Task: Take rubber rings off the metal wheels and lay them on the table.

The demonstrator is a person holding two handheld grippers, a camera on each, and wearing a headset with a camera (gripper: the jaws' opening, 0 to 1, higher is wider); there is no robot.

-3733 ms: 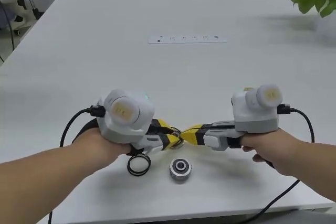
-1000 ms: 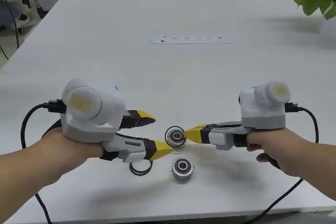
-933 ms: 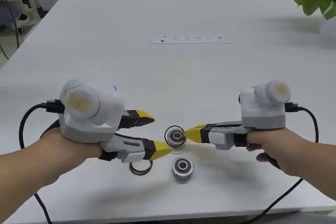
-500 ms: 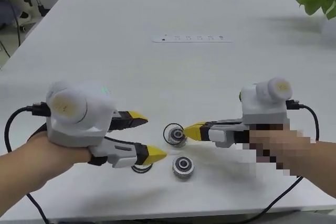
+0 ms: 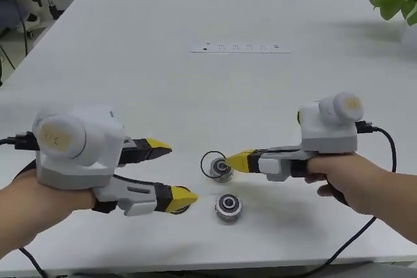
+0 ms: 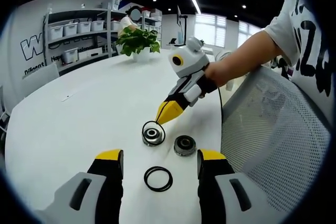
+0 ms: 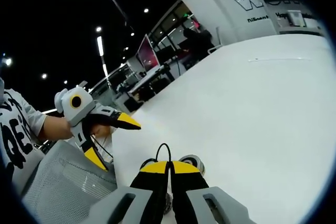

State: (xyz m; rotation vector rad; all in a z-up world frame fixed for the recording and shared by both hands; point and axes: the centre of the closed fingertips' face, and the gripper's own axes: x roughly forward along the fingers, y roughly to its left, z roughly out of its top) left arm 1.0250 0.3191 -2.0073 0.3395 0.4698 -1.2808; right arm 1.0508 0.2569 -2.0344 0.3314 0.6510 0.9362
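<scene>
Your right gripper (image 5: 230, 160) jaws are clenched on the thin black rubber ring (image 5: 203, 159), half off the small round metal wheel (image 5: 222, 170) on the white worktop (image 5: 228, 96). The left gripper (image 5: 178, 172) jaws are released. Pin the wheel, then peel the ring clear.

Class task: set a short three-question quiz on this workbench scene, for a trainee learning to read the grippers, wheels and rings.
1. True or false: the left gripper and the right gripper both have their jaws open.
2. How many metal wheels are in the head view? A one, B two, C four.
3. Which gripper is nearer the loose ring lying flat on the table?

Key
1. False: the left is open, the right is shut.
2. B: the gripped wheel and the spare wheel.
3. The left: in its own view, the ring lies just ahead between its jaws.
</scene>
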